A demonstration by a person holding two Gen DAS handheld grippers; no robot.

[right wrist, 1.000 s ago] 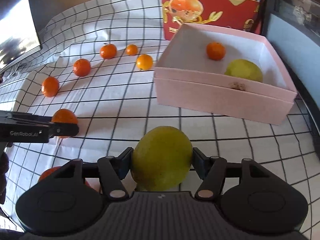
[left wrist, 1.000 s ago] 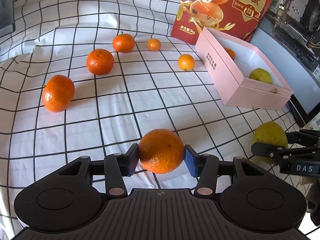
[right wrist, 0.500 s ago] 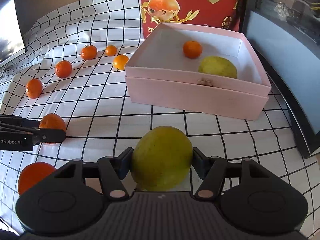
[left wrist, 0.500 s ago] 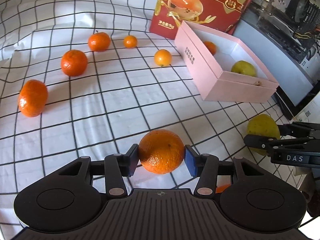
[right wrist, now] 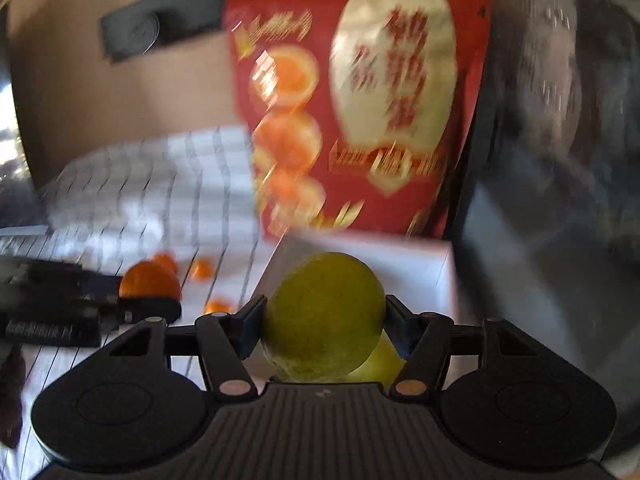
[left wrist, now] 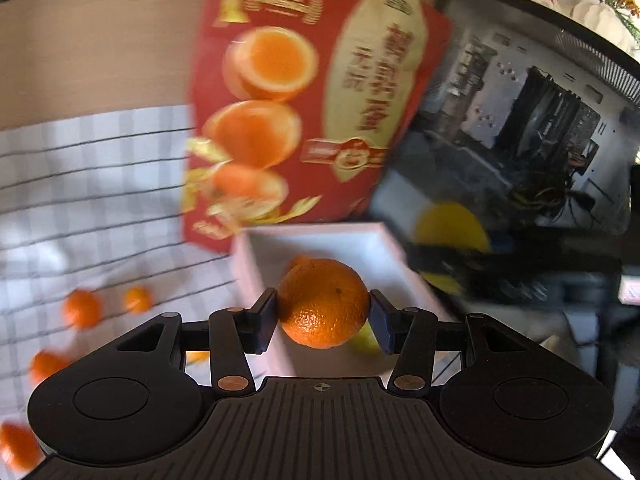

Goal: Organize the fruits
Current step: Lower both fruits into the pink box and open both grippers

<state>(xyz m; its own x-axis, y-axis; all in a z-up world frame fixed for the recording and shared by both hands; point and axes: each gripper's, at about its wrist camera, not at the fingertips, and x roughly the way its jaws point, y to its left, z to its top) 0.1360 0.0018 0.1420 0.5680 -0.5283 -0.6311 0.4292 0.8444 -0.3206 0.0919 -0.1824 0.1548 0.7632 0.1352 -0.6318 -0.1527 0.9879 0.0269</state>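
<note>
My left gripper (left wrist: 323, 312) is shut on an orange (left wrist: 323, 303) and holds it over the open pink box (left wrist: 256, 280). A small orange (left wrist: 298, 261) and a bit of yellow-green fruit (left wrist: 365, 341) show in the box behind it. My right gripper (right wrist: 325, 320) is shut on a yellow-green lemon (right wrist: 323, 316), also above the box (right wrist: 420, 264); a second lemon (right wrist: 380, 360) lies in the box beneath it. The right gripper's lemon shows blurred in the left wrist view (left wrist: 452, 226). The left gripper's orange shows in the right wrist view (right wrist: 149, 280).
Several loose oranges (left wrist: 82, 308) lie on the checked cloth (left wrist: 100, 184) left of the box. A red snack bag (left wrist: 312, 112) stands behind the box. A dark computer case (left wrist: 540, 120) stands to the right. Both views are blurred.
Both grippers have risen and moved forward with their fruit, from above the cloth to over the pink box. The views now tilt up toward the red bag.
</note>
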